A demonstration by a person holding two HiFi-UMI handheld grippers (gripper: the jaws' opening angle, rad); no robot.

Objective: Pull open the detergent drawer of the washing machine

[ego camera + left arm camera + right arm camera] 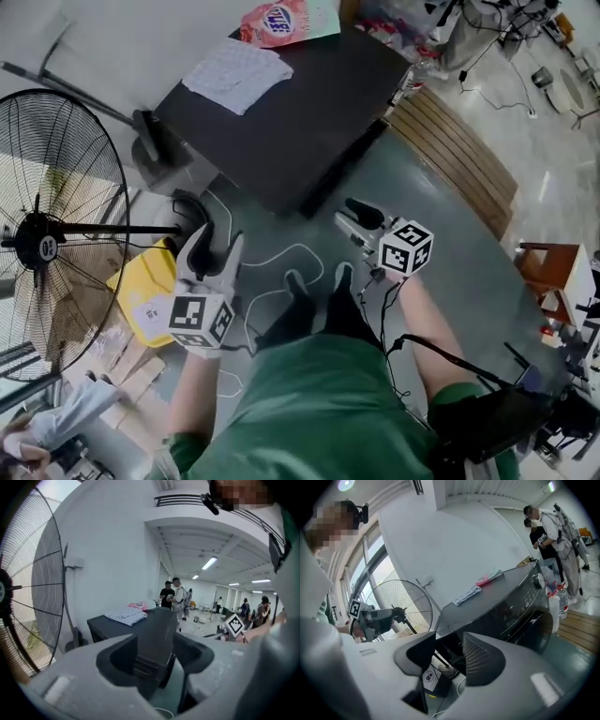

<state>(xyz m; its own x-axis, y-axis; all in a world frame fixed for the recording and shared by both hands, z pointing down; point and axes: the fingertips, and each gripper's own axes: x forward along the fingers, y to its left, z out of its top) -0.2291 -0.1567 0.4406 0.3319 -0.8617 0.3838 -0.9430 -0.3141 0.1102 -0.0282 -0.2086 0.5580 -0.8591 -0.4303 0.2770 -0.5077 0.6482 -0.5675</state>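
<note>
The black washing machine (281, 112) stands ahead of me, with a white cloth (239, 73) and a pink detergent bag (277, 21) on its lid. Its front panel (525, 599) with controls shows in the right gripper view; I cannot pick out the drawer itself. My left gripper (212, 246) hovers over the floor near the machine's near corner (140, 663), open with nothing between its fingers. My right gripper (356, 220) hangs in front of the machine's front face, a short way off it, also open and empty (449, 660).
A large standing fan (47, 244) fills the left side, with a yellow object (150, 291) beside its base. A white cable (281, 258) lies on the floor. A wooden pallet (459, 155) sits to the right. People (173, 595) stand in the hall beyond.
</note>
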